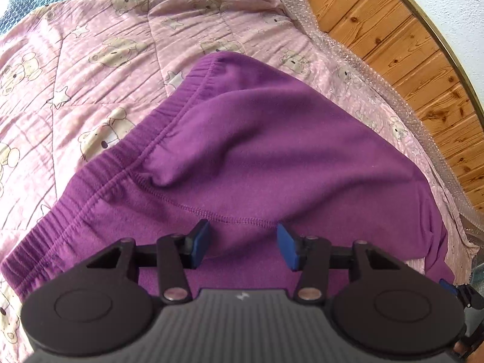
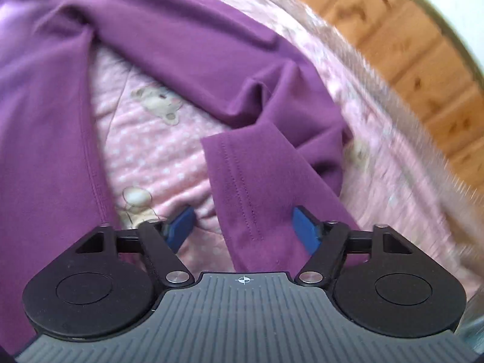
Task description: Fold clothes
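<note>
On a pink quilted bedspread printed with teddy bears and stars (image 1: pixel 99 69) lies the pair of purple fleece trousers (image 1: pixel 272 139), spread loosely, not yet folded. Wood-panelled wall (image 1: pixel 393 45) runs along the far edge of the bed.

Left wrist view: the left gripper (image 1: pixel 242 242) hovers over the seat area just below the gathered elastic waistband (image 1: pixel 127 157). Jaws stand apart, blue pads (image 1: pixel 199 242) clear of the fabric on both sides; nothing gripped. A stitched seam passes just beyond the fingertips.

Right wrist view (motion-blurred): the right gripper (image 2: pixel 242 224) is over one hemmed trouser-leg end (image 2: pixel 239 175), which runs between the open jaws. Pads do not appear to press on it, so it counts as not yet held. The leg doubles back on itself in a bunched fold; bedspread shows between the two legs.

Handling judgement:
- Soft, limp, light cloth; will drape and sag from any single pinch point, no stiffness to carry a shape.
- Fleece surface looks matte and grippy, so slip from the pads seems unlikely; dragging against the quilt may pull the bedspread along.
- Nothing fragile here.
- Best holds: the waistband, thick and gathered, for the left; the double-stitched hem for the right, since both edges are firmer than the open fabric.
- The bunched leg likely needs pulling straight before any fold will lie flat.
</note>
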`<state>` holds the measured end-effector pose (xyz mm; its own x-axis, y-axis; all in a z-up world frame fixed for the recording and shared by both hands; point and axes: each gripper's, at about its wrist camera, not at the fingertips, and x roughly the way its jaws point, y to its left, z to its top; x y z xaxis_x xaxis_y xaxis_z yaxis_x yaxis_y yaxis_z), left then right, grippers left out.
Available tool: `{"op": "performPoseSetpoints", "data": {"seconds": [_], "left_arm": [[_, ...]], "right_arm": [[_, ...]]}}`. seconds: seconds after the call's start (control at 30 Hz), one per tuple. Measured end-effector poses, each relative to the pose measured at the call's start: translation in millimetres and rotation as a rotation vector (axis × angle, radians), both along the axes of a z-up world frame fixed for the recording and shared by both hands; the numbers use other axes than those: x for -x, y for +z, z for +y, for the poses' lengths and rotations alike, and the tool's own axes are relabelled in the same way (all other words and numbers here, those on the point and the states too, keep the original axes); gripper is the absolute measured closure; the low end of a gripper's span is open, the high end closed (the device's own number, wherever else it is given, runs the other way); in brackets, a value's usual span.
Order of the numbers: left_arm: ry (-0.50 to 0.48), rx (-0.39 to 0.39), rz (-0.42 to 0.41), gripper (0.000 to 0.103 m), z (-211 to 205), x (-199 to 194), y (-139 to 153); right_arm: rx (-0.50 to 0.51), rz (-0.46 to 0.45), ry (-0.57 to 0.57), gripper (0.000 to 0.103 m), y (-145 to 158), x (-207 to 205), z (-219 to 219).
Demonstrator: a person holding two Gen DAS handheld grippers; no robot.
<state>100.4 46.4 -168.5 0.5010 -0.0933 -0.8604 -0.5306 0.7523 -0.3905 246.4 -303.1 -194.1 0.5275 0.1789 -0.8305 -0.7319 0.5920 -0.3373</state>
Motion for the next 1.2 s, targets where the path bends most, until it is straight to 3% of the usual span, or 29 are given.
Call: {"op": "performPoseSetpoints", "data": {"seconds": [0.03, 0.1, 0.2, 0.27, 0.37, 0.47, 0.5, 0.57, 0.6, 0.67, 0.7, 0.73, 0.77, 0.8, 0.9, 0.97, 1.03, 1.1, 1.2], "left_arm": [[-0.008, -0.004, -0.001, 0.054, -1, -1, 1], [-0.012, -0.013, -0.003, 0.054, -3, -5, 3], [-0.011, -0.025, -0.02, 0.054, -3, -10, 10], [-0.021, -0.031, -0.036, 0.054, -3, -15, 16], [-0.035, -0.046, -0.041, 0.054, -2, -24, 19], [-0.041, -0.041, -0.044, 0.054, -3, -35, 20], [-0.048, -0.042, -0.043, 0.054, -5, -39, 20], [-0.076, -0.06, -0.051, 0.054, -10, -45, 24], [-0.092, -0.07, -0.057, 0.053, -12, -48, 27], [-0.103, -0.079, -0.046, 0.052, -15, -52, 25], [-0.105, -0.081, -0.036, 0.051, -17, -53, 23], [-0.107, -0.084, -0.026, 0.051, -18, -55, 22], [-0.103, -0.081, -0.016, 0.051, -18, -56, 19], [-0.093, -0.071, -0.008, 0.051, -19, -56, 17], [-0.091, -0.052, 0.002, 0.051, -25, -58, 13], [-0.121, -0.065, -0.002, 0.051, -33, -61, 14], [-0.148, -0.091, -0.008, 0.051, -37, -65, 17], [-0.154, -0.116, -0.015, 0.051, -38, -68, 20], [-0.128, -0.137, -0.031, 0.051, -29, -69, 25]], "right_arm": [[-0.014, 0.016, -0.047, 0.1, 4, -4, -3], [-0.012, -0.007, -0.054, 0.1, 11, -7, -9], [-0.131, -0.068, -0.15, 0.102, 51, -14, -32], [-0.352, -0.096, -0.361, 0.102, 102, -32, -81], [-0.729, -0.131, -0.79, 0.103, 153, -59, -202], [-0.845, -0.071, -1.109, 0.103, 132, -88, -300], [-0.832, -0.013, -1.183, 0.103, 114, -99, -322], [-0.707, 0.027, -1.286, 0.103, 77, -103, -347], [-0.67, 0.036, -1.296, 0.103, 68, -100, -350], [-0.751, 0.067, -1.227, 0.093, 60, -89, -345], [-0.787, 0.095, -1.161, 0.073, 54, -84, -335], [-0.781, 0.1, -1.113, 0.041, 49, -85, -322], [-0.772, 0.104, -1.067, 0.032, 44, -85, -309], [-0.744, 0.097, -1.035, 0.03, 35, -87, -294], [-0.676, 0.102, -0.978, 0.032, 5, -99, -262], [-0.619, 0.122, -0.912, 0.046, -9, -105, -242], [-0.504, 0.113, -0.806, 0.099, -15, -107, -216], [-0.432, 0.056, -0.732, 0.101, -6, -100, -200], [-0.454, -0.099, -0.837, 0.101, 42, -90, -224]]}}
